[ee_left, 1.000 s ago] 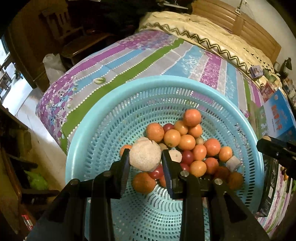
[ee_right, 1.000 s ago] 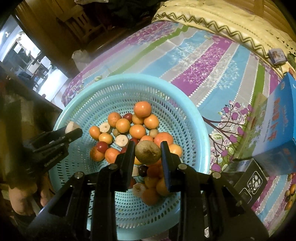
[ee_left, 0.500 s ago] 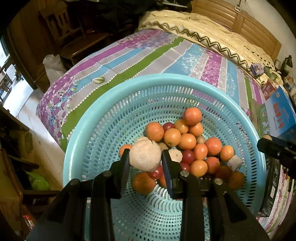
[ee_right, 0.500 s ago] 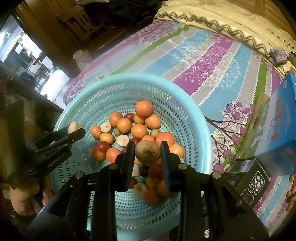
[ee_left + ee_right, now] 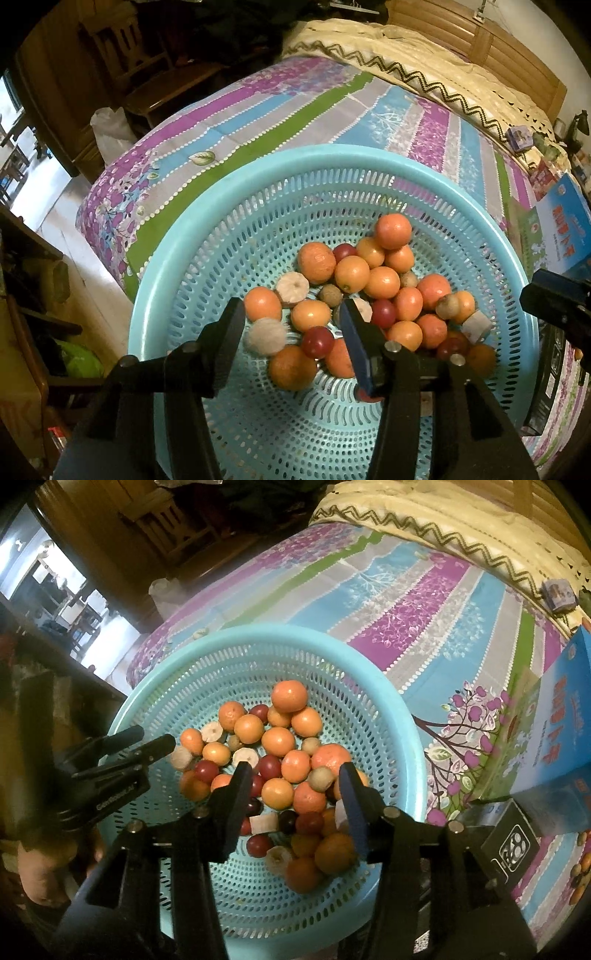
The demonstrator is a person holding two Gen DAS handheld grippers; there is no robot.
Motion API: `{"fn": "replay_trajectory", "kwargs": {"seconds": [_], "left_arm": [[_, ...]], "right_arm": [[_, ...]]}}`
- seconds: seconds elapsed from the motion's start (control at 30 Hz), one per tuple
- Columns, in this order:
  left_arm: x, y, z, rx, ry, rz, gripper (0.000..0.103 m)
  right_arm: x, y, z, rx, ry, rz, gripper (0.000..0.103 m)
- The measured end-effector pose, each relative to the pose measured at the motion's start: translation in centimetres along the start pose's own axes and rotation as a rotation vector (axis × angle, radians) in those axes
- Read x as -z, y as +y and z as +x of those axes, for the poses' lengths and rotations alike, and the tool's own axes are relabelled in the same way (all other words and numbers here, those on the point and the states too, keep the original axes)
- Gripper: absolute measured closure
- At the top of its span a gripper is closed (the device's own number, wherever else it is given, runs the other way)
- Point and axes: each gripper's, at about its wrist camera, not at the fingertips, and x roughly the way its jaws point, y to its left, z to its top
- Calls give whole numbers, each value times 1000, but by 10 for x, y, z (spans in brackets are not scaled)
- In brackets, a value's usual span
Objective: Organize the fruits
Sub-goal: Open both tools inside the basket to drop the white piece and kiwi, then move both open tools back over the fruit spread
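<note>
A turquoise perforated basket [image 5: 221, 199] [image 5: 369, 672] on the bed holds several oranges [image 5: 382, 282] [image 5: 279, 741], small red fruits and pale round ones. My left gripper [image 5: 291, 326] hangs over its near side with jaws opening. A pale fuzzy fruit [image 5: 266, 336] sits blurred beside the left finger, free of the pads. My right gripper [image 5: 295, 788] is above the pile, jaws opening too. A brown-green fruit [image 5: 321, 778] lies on the oranges between its fingers, untouched. The left gripper [image 5: 153, 738] also shows at the basket's left rim in the right wrist view.
The basket rests on a bed with a striped floral sheet [image 5: 295, 110]. A blue carton [image 5: 561, 716] and a black box [image 5: 513, 842] stand right of the basket. A cream blanket [image 5: 424, 55] lies at the far end. A hand [image 5: 40, 864] holds the left tool.
Both grippers have opened in place. The pale fruit left the left jaws and the brown-green fruit left the right jaws; both dropped to the pile in the basket.
</note>
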Motion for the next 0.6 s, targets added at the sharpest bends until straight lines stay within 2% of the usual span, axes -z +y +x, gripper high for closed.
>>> {"fn": "replay_trajectory", "kwargs": {"seconds": [0.6], "left_arm": [[-1,-1,0,-2,0,2,49]], "right_arm": [[1,3,-3,-9,-5,-2,53]]}}
